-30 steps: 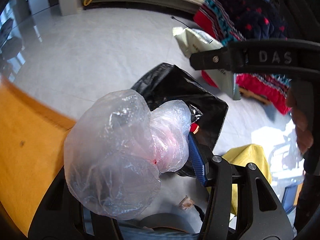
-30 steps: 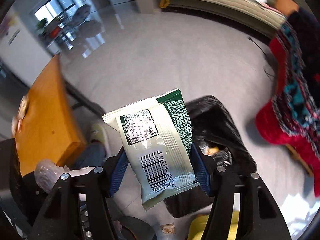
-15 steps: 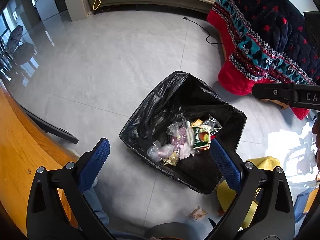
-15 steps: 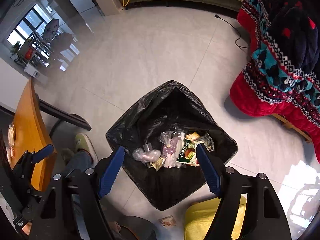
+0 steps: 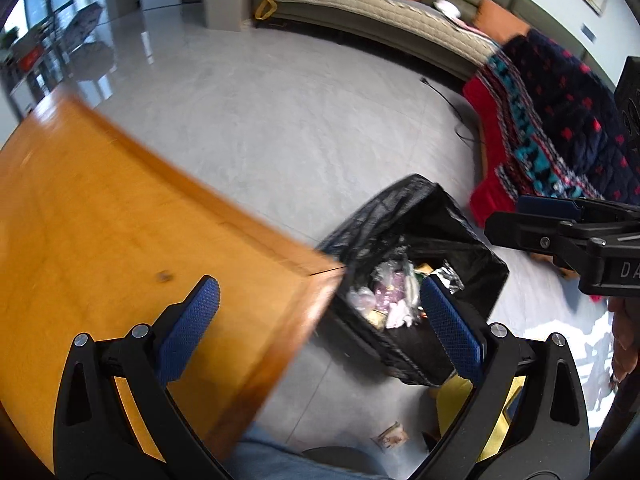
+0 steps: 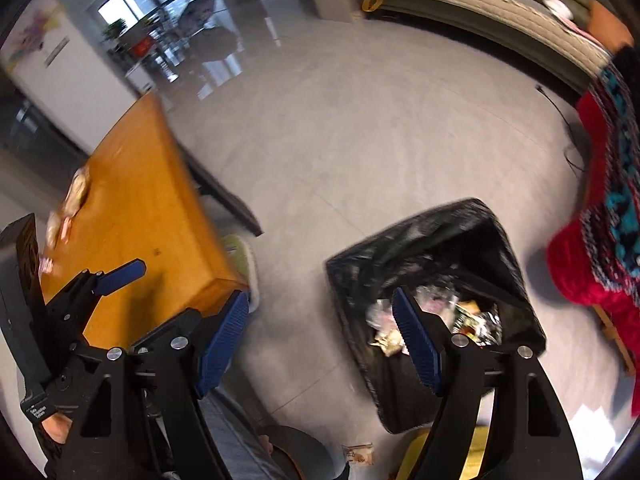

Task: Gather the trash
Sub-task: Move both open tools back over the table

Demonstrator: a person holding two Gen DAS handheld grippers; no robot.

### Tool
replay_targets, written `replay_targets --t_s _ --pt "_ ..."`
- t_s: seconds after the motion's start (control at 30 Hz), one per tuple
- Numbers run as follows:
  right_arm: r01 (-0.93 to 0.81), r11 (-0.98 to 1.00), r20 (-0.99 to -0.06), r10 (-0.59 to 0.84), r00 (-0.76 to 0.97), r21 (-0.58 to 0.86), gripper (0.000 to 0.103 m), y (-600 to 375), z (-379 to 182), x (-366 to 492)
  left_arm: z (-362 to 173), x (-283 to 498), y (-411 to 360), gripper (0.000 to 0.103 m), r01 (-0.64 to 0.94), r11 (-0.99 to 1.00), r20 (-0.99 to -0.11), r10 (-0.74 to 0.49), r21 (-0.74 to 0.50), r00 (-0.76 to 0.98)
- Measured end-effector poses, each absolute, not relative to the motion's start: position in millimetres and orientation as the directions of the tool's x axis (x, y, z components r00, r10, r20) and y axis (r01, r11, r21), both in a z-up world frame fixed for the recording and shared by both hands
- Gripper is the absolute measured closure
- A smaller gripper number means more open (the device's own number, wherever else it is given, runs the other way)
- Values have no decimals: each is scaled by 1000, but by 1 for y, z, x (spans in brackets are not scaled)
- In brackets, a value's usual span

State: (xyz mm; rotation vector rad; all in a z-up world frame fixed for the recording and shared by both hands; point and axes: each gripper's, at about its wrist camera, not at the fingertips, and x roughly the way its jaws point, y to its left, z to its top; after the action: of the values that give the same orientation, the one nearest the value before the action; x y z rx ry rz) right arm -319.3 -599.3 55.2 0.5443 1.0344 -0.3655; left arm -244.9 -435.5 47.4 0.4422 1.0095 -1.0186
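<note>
The left claw stands wide, nothing between its blue pads; its left finger hangs over the table, its right finger over the bin. The right claw is also parted and empty, its left pad above the floor just off the table corner and its right pad above the bin's mouth. In the left view the right claw juts in at 3 o'clock; in the right view the left claw shows at 9 o'clock, over the table's edge.

The bin, lined with a black bag, sits on the floor beside the table corner, at 4 o'clock in both views. Inside it lies the trash: crumpled clear plastic, pinkish wrap, a green packet and foil scraps, heaped toward the near side. More trash lies on the table at 9 o'clock in the right view, blurred, pale wrappers by the look. A small wrapper lies on the floor at 6 o'clock, near something yellow.

The table is orange-brown wood, its near corner blurred. The floor is pale grey tile, glossy. A long sofa curves along 12 to 2 o'clock, with a red, navy and teal blanket draped at 2 to 3 o'clock. A dark cord trails on the floor beside it. Windows show at 10 o'clock. A denim-clad leg shows at 6 o'clock.
</note>
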Motion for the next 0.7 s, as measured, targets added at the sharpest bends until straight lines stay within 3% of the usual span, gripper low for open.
replay_targets --t_s 0.4,0.7 --pt "255 937 -891 104 443 237 28 -479 57 -175 52 -127 -283 6 627 764 -845 -430 -154 317" --pt "-15 974 -902 214 374 225 38 -349 56 -53 40 -62 -149 6 377 904 -855 -349 -199 384"
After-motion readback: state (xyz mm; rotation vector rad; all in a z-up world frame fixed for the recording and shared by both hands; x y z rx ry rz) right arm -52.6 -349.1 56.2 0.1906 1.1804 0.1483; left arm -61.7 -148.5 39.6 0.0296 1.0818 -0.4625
